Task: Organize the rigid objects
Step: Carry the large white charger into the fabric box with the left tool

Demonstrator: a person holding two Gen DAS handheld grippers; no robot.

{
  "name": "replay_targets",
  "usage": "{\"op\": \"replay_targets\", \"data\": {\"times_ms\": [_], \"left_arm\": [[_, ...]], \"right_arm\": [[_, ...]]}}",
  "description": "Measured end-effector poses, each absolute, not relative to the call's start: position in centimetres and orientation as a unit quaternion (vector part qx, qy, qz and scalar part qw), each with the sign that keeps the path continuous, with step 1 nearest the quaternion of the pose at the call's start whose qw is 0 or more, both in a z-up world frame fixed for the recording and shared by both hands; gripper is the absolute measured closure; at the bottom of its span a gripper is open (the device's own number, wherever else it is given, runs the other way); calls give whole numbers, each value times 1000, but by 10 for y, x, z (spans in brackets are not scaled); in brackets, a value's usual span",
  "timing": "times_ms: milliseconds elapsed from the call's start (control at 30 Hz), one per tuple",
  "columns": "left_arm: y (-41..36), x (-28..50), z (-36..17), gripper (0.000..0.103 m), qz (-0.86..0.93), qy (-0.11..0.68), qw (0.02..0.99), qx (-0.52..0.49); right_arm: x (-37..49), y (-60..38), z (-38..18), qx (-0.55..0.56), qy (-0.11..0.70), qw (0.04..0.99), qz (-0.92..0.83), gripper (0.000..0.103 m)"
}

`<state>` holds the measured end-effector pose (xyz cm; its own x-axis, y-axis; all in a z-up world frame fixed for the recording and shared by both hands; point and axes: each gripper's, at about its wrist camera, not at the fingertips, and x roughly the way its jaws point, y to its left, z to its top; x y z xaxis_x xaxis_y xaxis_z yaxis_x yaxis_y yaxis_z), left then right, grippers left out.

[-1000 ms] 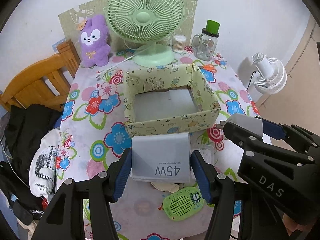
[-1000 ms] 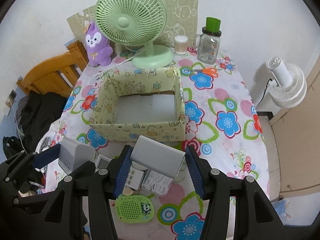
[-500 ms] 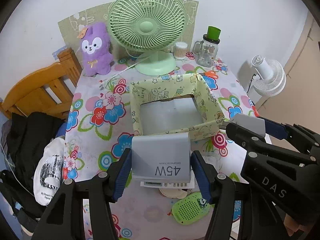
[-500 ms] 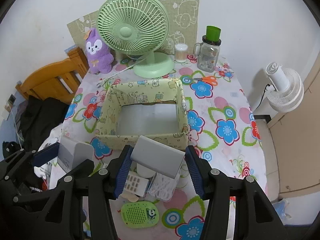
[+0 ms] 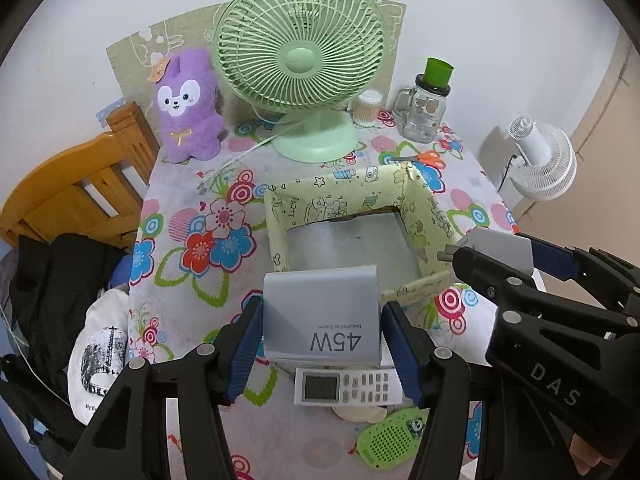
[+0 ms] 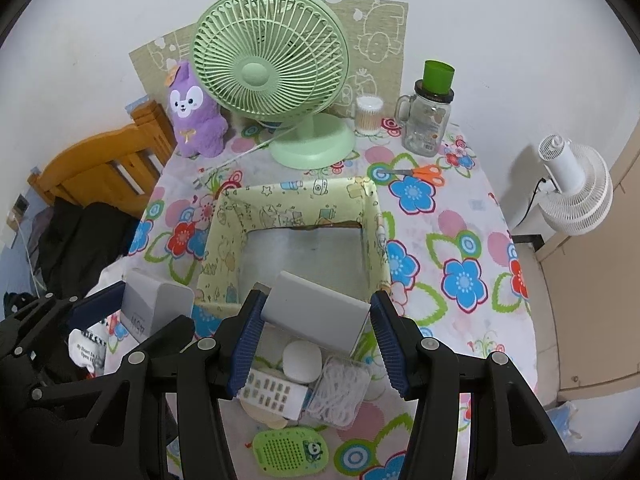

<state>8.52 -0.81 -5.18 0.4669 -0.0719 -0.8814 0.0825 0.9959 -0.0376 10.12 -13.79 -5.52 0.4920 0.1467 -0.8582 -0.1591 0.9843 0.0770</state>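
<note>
While you hold both tools over the near edge of the flowered table (image 6: pixel 472 240), your left gripper (image 5: pixel 322 330) is clamped on a grey charger (image 5: pixel 320 316) marked 45W, its blue pads pressing the two sides. That charger hangs above the tablecloth just short of the near wall of the yellow box (image 5: pixel 420 216), not inside it. Under it lies a white remote (image 5: pixel 346 386), and nearer you a green speaker (image 5: pixel 390 442) rests flat.

At the far left of the table a purple plush (image 6: pixel 196 116) stands against the wall, with a wooden chair (image 6: pixel 100 164) beside the table edge. Next comes the green fan (image 6: pixel 268 72), upright behind the box. The box sits open in the middle of the table, its grey floor bare.

Your right gripper (image 6: pixel 314 320) is closed on a grey power bank (image 6: pixel 316 314), tilted, with its upper end over the near wall of the box. Below it you can see a white round case (image 6: pixel 302 360) and a clear tub (image 6: pixel 340 392) of white pieces on the cloth.

Further right, orange scissors (image 6: pixel 420 171) lie behind the box, a glass jar (image 6: pixel 426 120) with a green cap stands near the wall, and a white fan (image 6: pixel 576 192) stands off the table.
</note>
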Motion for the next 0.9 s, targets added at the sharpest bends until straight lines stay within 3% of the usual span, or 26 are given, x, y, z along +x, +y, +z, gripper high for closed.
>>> {"op": "replay_targets", "data": {"times_ms": [900], "left_arm": [[-13,139,-79,42,-37,536,843,12]], "right_arm": [[166,-133,-82,-28,521,846,112,46]]}}
